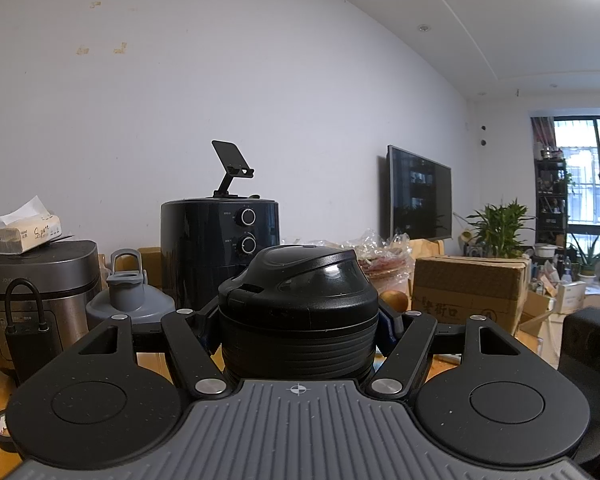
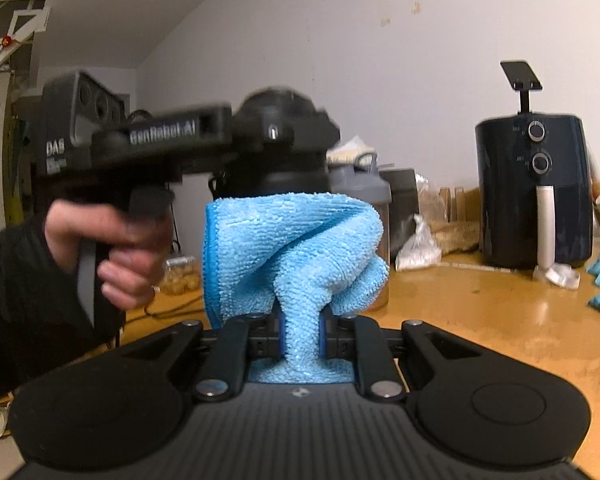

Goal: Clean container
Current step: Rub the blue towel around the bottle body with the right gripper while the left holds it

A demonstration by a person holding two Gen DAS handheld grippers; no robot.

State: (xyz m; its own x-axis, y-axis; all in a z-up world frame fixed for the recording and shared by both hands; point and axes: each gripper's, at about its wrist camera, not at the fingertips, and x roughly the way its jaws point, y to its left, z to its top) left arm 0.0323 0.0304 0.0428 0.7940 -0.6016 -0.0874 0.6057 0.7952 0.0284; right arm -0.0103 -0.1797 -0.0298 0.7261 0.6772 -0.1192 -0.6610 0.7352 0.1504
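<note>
While the left tongs (image 1: 299, 320) clamp a black container (image 1: 298, 312) by its ribbed lid, one finger on each side, the right tongs (image 2: 300, 334) are closed on a bunched blue microfibre cloth (image 2: 296, 248). Seen from the right wrist, the cloth is draped against the container's body just below the dark lid (image 2: 284, 136), hiding most of it. The container is held upright above a wooden desk (image 2: 480, 320), not resting on it. A person's hand (image 2: 112, 252) in a black sleeve grips the handle of the left tool; that part of the view is blurred. Behind, against a white wall, stands a dark air fryer (image 1: 220, 252) with two dials and a phone stand (image 1: 232, 168) on top. To its left are a grey shaker bottle (image 1: 130, 296) and a rice cooker (image 1: 36, 300) carrying a tissue pack (image 1: 26, 230). To the right sit a cardboard box (image 1: 468, 288), a green plant (image 1: 500, 228) and a wall-mounted television (image 1: 418, 194).
</note>
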